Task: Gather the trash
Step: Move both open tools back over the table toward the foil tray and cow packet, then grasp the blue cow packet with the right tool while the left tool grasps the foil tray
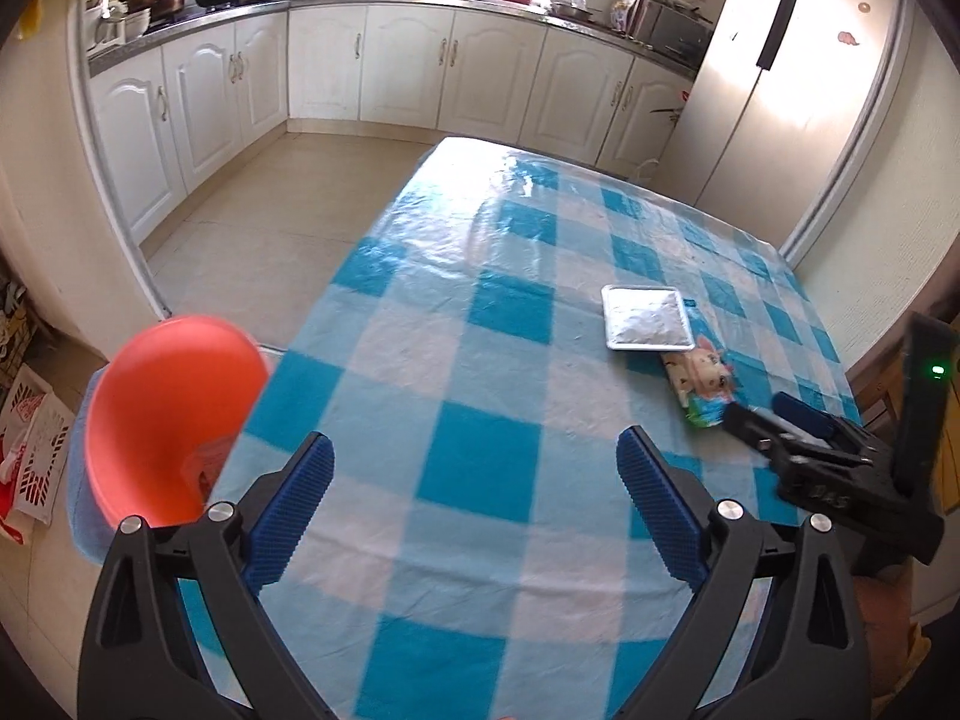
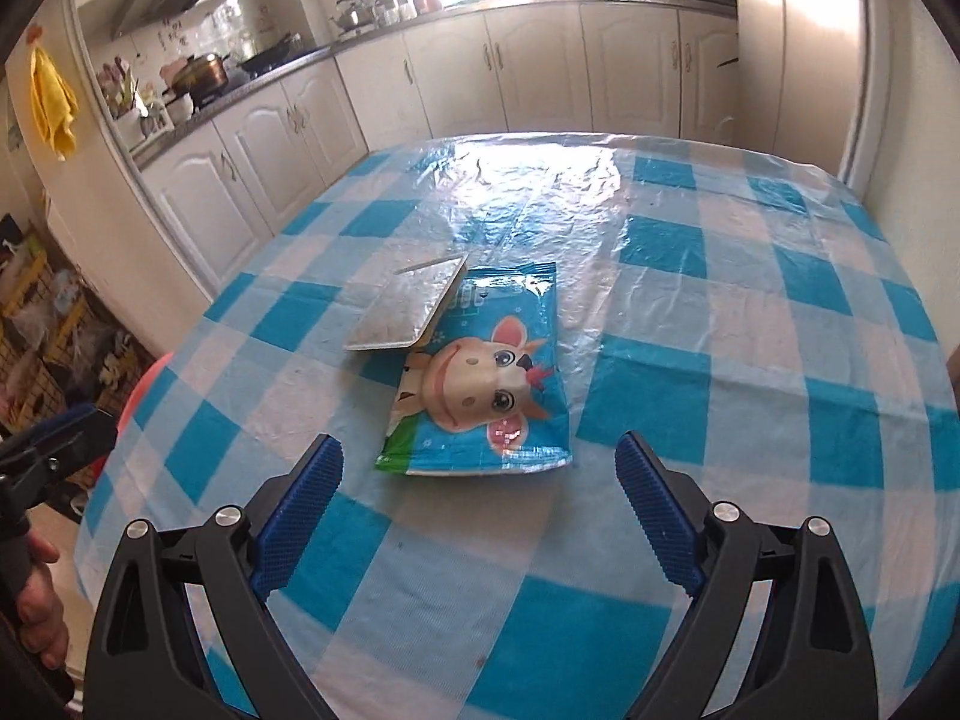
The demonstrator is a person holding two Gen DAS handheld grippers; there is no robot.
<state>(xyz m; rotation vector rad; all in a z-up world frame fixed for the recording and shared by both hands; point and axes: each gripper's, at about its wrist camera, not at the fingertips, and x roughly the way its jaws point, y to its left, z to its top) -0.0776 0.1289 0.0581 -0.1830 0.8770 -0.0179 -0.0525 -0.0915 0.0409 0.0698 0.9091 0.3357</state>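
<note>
A blue snack bag printed with a cartoon cow (image 2: 480, 396) lies flat on the checked tablecloth (image 2: 690, 312). A silver foil-lidded tray (image 2: 408, 306) rests tilted on the bag's far left corner. My right gripper (image 2: 480, 450) hovers open just short of the bag's near edge, with nothing between its fingers. In the left wrist view the tray (image 1: 645, 318) and the bag (image 1: 702, 381) sit at mid right, with the right gripper (image 1: 774, 414) at the bag's near end. My left gripper (image 1: 474, 450) is open and empty over the table's near left part, beside an orange-red bin (image 1: 174, 408).
The bin stands off the table's left edge on something blue (image 1: 78, 480). White kitchen cabinets (image 1: 396, 60) run along the back and a fridge (image 1: 780, 90) stands at the right. A person's hand (image 2: 36, 600) holds the left gripper (image 2: 60, 438). Bags and boxes (image 1: 30, 450) sit on the floor at left.
</note>
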